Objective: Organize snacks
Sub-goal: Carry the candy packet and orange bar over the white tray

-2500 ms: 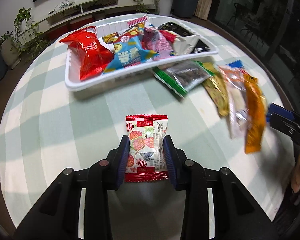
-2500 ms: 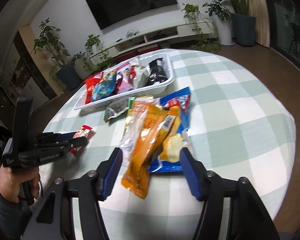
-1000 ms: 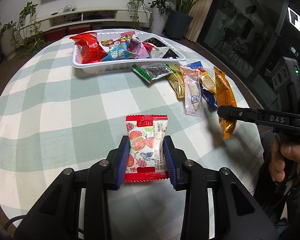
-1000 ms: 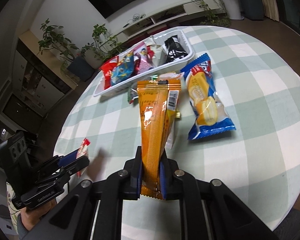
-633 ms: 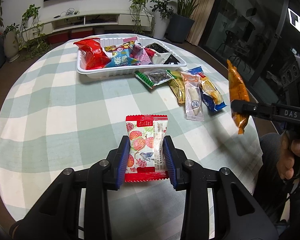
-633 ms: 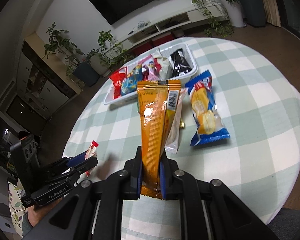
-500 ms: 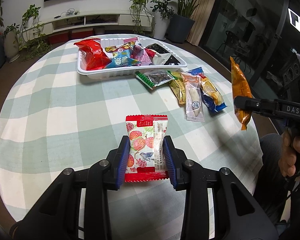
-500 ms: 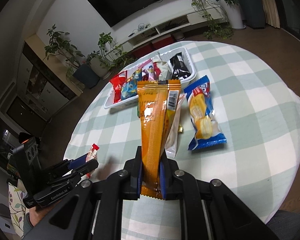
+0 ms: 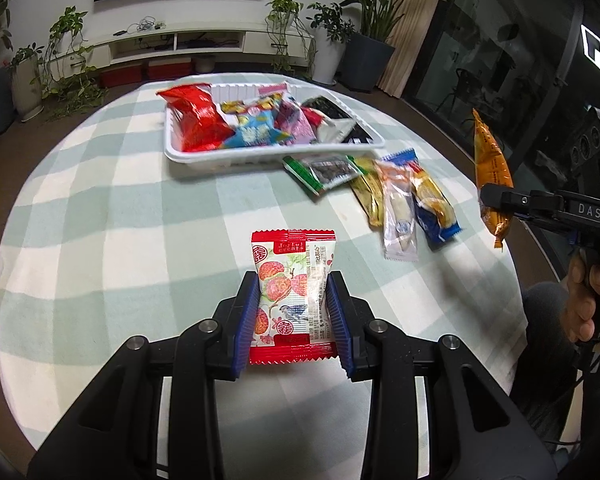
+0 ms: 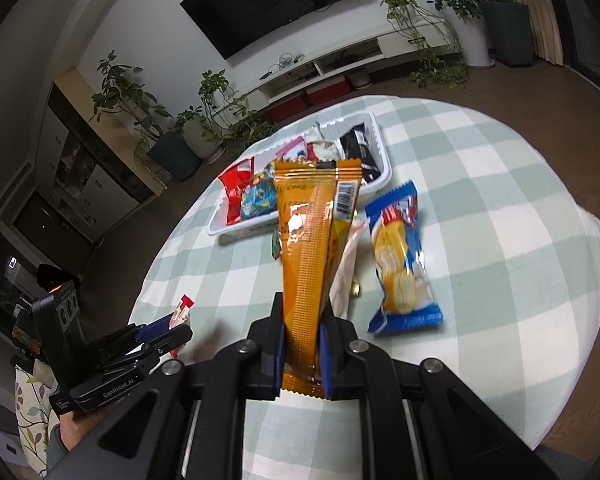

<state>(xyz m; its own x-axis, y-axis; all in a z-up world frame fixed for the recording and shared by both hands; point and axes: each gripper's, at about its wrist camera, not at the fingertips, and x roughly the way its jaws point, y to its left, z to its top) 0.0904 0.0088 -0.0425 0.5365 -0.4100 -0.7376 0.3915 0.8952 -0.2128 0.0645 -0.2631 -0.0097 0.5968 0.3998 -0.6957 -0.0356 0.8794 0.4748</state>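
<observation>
1. The left gripper [image 9: 294, 314] is clenched on a red-and-white packet [image 9: 293, 294], which is pinched between the blue pads [image 9: 249, 322] and held flat above the checked tablecloth [image 9: 132, 240].
2. In the right wrist view the same packet [image 10: 181, 312] is seen poking out of the left gripper [image 10: 172, 330] at the table's near left edge.
3. The right gripper [image 10: 302, 354] is closed tight on a long orange packet [image 10: 310, 248], gripped near its lower end and carried upright, clear of the table.
4. From the left wrist view, that orange packet [image 9: 491, 176] is seen hanging in the air past the table's right edge, clamped in the right gripper [image 9: 496, 202], with the person's hand [image 9: 588, 296] wrapped on the handle.
5. A white tray [image 9: 260, 158] is found at the far side of the table, and it is filled with snacks: a red bag [image 9: 194, 118], a blue bag [image 9: 256, 134], a pink packet [image 9: 296, 122] and a black packet [image 9: 346, 128].
6. Just in front of the tray, a green-edged packet [image 9: 320, 170] is laid on the cloth.
7. Beside it, three more are lined up touching one another: a gold packet [image 9: 370, 194], a clear packet [image 9: 398, 210] and a blue-and-yellow packet [image 9: 430, 204].
8. In the right wrist view the blue-and-yellow packet [image 10: 400, 264] is seen lying just right of the raised orange one, with the tray [image 10: 384, 172] behind.
</observation>
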